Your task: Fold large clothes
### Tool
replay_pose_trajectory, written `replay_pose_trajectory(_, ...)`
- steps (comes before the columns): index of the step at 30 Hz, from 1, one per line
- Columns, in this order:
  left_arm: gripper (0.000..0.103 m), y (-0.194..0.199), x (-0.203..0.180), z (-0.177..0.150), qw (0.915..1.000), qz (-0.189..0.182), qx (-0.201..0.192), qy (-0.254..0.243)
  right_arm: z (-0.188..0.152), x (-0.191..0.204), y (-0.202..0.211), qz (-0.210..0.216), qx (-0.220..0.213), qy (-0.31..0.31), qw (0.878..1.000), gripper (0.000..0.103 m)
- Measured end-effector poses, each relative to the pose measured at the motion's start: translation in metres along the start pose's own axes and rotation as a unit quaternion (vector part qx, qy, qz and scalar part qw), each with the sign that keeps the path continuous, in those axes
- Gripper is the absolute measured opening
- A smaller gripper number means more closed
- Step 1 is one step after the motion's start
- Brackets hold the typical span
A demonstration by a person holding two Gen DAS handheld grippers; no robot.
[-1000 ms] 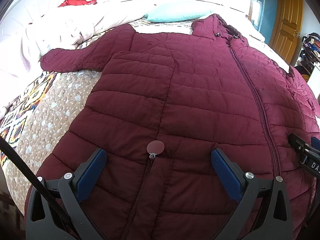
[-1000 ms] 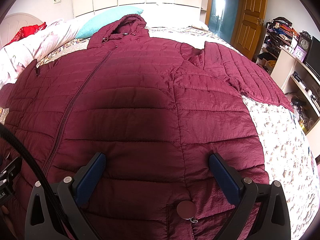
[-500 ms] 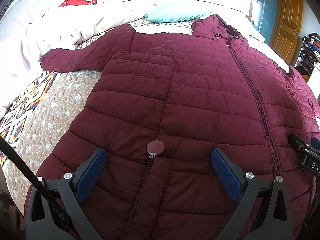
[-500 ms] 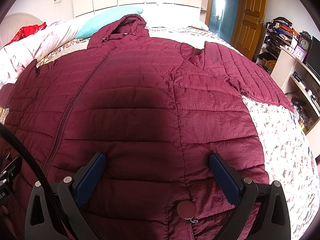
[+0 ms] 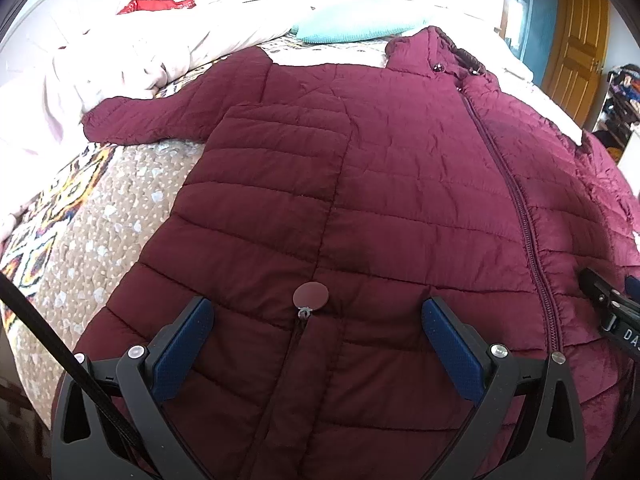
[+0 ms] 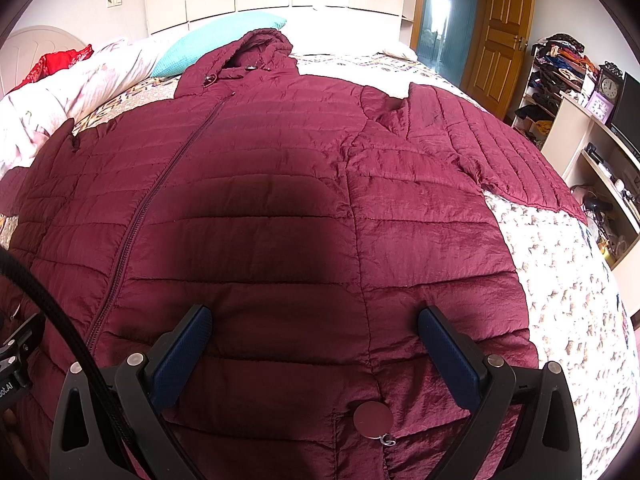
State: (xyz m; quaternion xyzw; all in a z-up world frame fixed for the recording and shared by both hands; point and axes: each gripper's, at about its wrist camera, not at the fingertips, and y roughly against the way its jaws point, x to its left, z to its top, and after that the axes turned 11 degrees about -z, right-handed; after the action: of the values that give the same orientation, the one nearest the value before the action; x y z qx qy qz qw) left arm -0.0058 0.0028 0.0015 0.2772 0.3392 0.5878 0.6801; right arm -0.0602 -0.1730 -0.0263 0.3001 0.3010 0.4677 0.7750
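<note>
**Coat spread wide, claws poised at hem**

My left claw (image 5: 316, 344) and right claw (image 6: 314, 346) hover spread above the maroon coat (image 5: 400, 200), zipped flat on the bed (image 6: 560, 300). Bare quilt shows beyond both sleeves' edges.

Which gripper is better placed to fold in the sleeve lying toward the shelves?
Right. The right gripper hovers open over the jacket on that sleeve's side; the left gripper is across the zipper.

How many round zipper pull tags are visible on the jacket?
2. One pocket tag lies between the left gripper's open jaws; the other lies near the right gripper. More may be hidden.
</note>
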Motion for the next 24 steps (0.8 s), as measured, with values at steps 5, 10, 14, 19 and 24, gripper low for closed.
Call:
replay_pose_trajectory(5,0.103,0.001,-0.001,-0.002,1.0000,0.002,-0.006,-0.001,0.001,0.001,0.000,-0.001,0.001,0.000,1.000,0.103)
replay_pose_trajectory(10,0.103,0.001,0.000,-0.002,1.0000,-0.001,-0.004,0.001,0.006,0.002,-0.001,-0.002,0.026,0.009,1.000,0.103)
replay_pose_trajectory(14,0.103,0.001,0.000,-0.002,1.0000,-0.003,-0.004,0.001,0.008,-0.008,0.006,0.030,0.077,0.000,0.997,0.103)
replay_pose_trajectory(19,0.103,0.003,0.000,-0.003,1.0000,-0.005,-0.004,-0.002,-0.011,-0.025,0.031,0.039,0.066,-0.057,0.995,0.100)
replay_pose_trajectory(24,0.102,0.011,0.001,-0.004,0.9999,-0.009,0.001,-0.008,-0.028,-0.027,0.053,0.027,0.054,-0.048,0.997,0.092)
